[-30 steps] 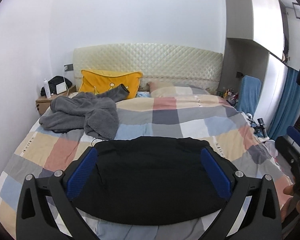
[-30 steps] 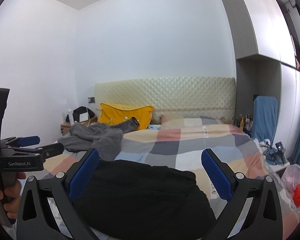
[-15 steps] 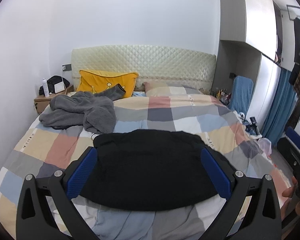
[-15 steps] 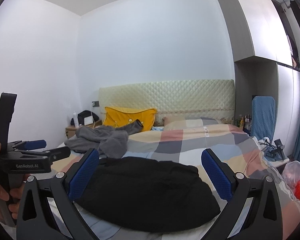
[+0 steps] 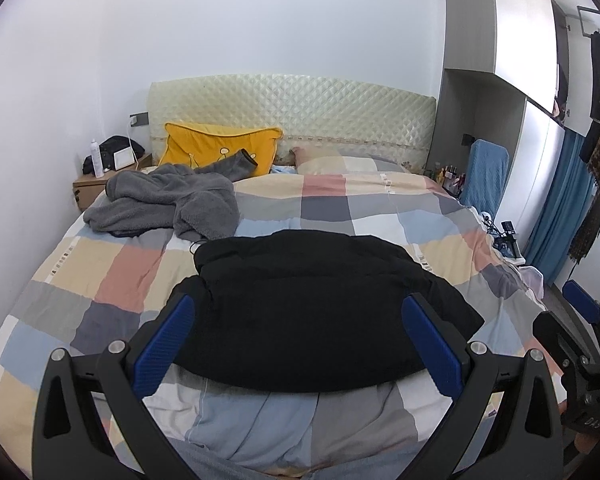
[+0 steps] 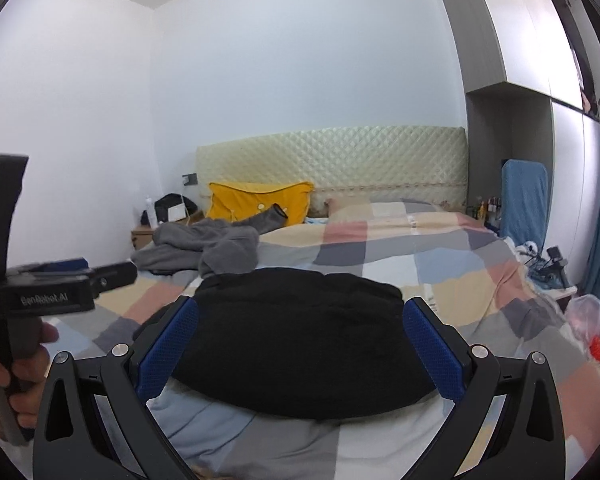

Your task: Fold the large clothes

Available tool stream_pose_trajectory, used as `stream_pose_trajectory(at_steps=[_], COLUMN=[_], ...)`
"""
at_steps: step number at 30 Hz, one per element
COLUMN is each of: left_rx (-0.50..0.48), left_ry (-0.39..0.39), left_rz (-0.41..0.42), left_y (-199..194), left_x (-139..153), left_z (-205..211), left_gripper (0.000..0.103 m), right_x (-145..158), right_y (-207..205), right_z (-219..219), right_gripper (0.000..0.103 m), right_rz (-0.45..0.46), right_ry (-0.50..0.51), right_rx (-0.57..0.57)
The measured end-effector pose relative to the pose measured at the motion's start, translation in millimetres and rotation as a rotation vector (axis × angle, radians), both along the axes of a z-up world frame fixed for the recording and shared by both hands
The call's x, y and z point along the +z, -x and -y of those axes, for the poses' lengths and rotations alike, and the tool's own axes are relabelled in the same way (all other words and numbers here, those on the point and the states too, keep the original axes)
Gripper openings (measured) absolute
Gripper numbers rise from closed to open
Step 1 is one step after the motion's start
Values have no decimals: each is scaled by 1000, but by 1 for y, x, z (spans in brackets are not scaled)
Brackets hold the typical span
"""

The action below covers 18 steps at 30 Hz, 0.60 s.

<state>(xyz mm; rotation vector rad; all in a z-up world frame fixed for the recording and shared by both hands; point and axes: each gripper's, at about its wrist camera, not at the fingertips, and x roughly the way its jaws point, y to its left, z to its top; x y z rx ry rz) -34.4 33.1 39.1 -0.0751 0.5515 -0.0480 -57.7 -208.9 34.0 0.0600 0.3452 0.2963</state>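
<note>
Black garment (image 5: 316, 304) lies folded flat on checked bed (image 5: 132, 276), near foot edge. Left gripper (image 5: 300, 344) and right gripper (image 6: 300, 344) both spread wide, holding nothing. Fabric looks soft, thick, floppy; best pinched at corners or hem edge. Grey fleece (image 5: 168, 208) heaped near pillow.

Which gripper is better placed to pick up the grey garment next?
Left, probably. The grey garment lies on the bed's left side, behind the black garment, nearer the open left hand-held gripper than the right hand-held gripper.

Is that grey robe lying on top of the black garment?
No, the grey robe lies apart, nearer the yellow pillow, beyond the black garment.
</note>
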Motion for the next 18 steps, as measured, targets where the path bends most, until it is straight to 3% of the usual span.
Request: stream_pose_trajectory(at_steps=[18], left_rx=[-2], left_ry=[6], left_rz=[-64], left_y=[12], left_x=[-29], left_z=[-9], left_gripper=[103], right_x=[-22], right_y=[11], right_z=[-7], right_gripper=[103], right_rz=[-57], right_ry=[26], right_rx=[-28])
